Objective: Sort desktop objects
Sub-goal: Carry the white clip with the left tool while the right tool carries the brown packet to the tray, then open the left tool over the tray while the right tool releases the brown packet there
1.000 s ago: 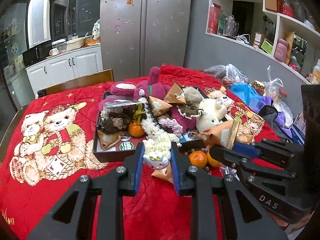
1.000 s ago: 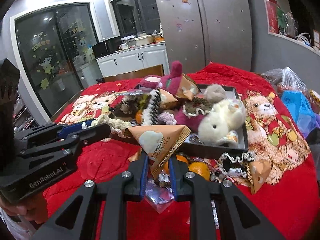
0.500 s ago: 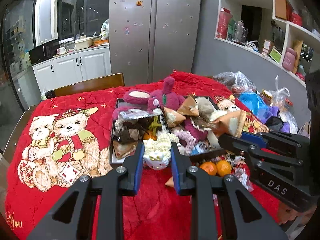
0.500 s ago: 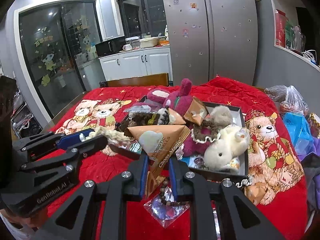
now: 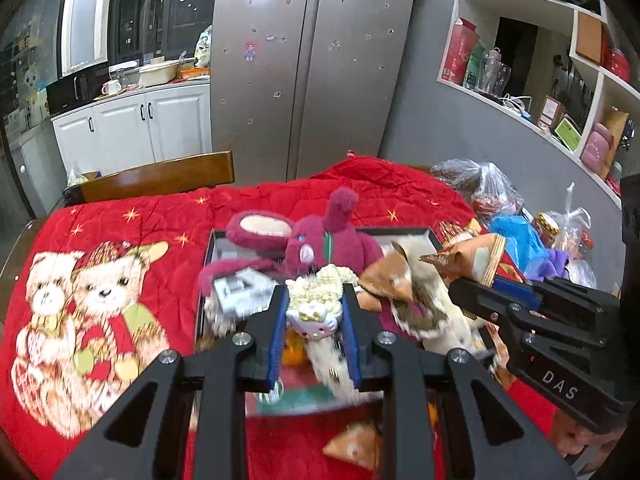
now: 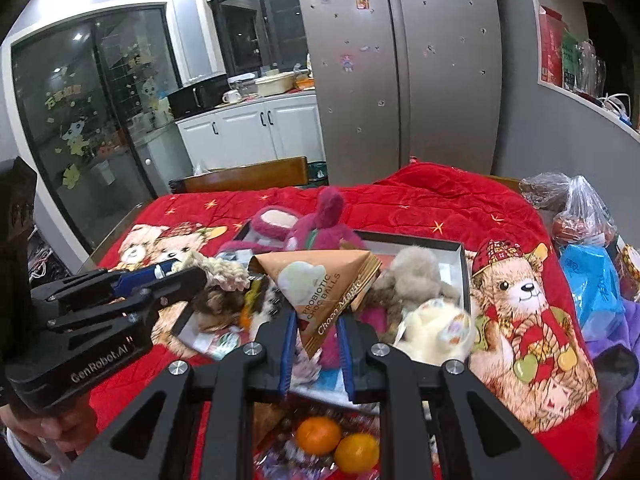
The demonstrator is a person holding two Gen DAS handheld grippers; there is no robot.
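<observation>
Left wrist view: the left gripper (image 5: 313, 322) is pinching a small white cat-faced charm on a cream knitted scrunchie (image 5: 316, 304), holding it in the air above a dark, shallow tray (image 5: 404, 233). The tray sits on a red quilt printed with teddy bears (image 5: 100, 292) and is crowded with soft things, among them a magenta plush bear (image 5: 320, 240). To the right, the other tool's black body reaches in, carrying a tan packet. The lower part of this view is blurred by motion.

Right wrist view: the right gripper (image 6: 316, 334) is pressed onto the lower tip of a tan, triangular snack packet (image 6: 320, 280) printed "Probiotic Choco Balls", held up over the near edge of the same tray. A cream plush toy (image 6: 434, 328) lies at the tray's right side. Two oranges (image 6: 336, 444) rest on the quilt in front of the tray, just below the tool. The left tool shows at the left edge with the knitted piece in its tips.

Judgement: both tools are mid-carry, each with one item picked out. The next move probably calls for taking each to its own spot and parting the fingers there; where those spots lie is not shown.
</observation>
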